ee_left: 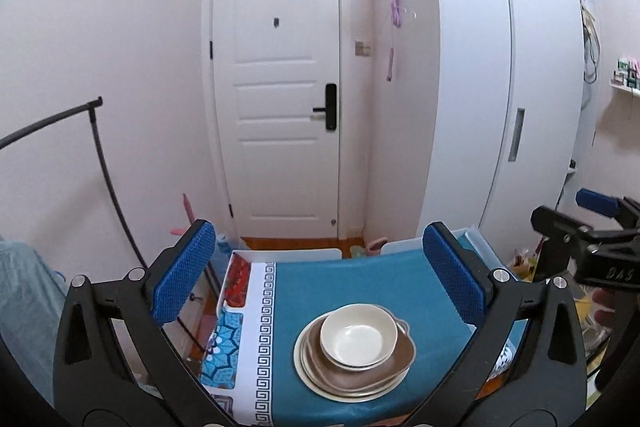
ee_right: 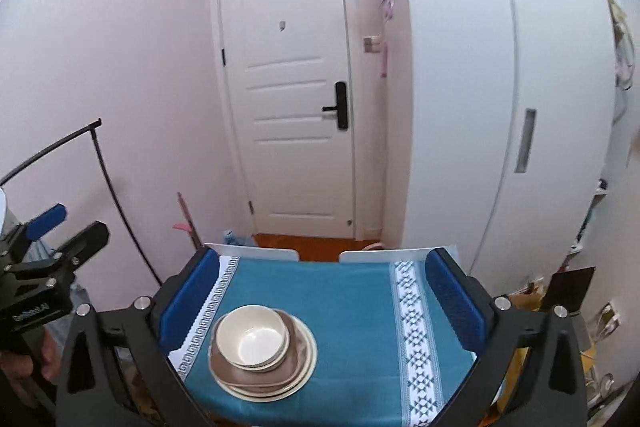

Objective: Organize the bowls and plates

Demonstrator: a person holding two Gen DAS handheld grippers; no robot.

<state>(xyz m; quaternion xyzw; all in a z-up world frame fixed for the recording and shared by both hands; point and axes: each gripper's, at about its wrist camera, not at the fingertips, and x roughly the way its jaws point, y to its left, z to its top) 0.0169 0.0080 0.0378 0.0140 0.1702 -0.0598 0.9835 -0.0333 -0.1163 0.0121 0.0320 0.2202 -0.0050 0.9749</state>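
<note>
One stack of dishes stands on the table with the blue cloth [ee_left: 360, 279]. A cream bowl [ee_left: 358, 337] sits on top, over brown and cream plates [ee_left: 356, 373]. The same bowl [ee_right: 252, 337] and plates [ee_right: 264, 371] show in the right wrist view, on the cloth [ee_right: 344, 307]. My left gripper [ee_left: 320, 275] is open and empty, held above and short of the stack. My right gripper [ee_right: 324, 301] is open and empty, above the table to the right of the stack. Each gripper shows at the edge of the other's view, the right one [ee_left: 592, 247] and the left one [ee_right: 44, 251].
A white door [ee_left: 280, 87] stands beyond the table and a white wardrobe [ee_left: 500, 87] to the right. Two white chair backs [ee_right: 256, 251] sit at the table's far edge. A black rack [ee_left: 100, 163] stands at the left. Clutter lies on the floor at the right.
</note>
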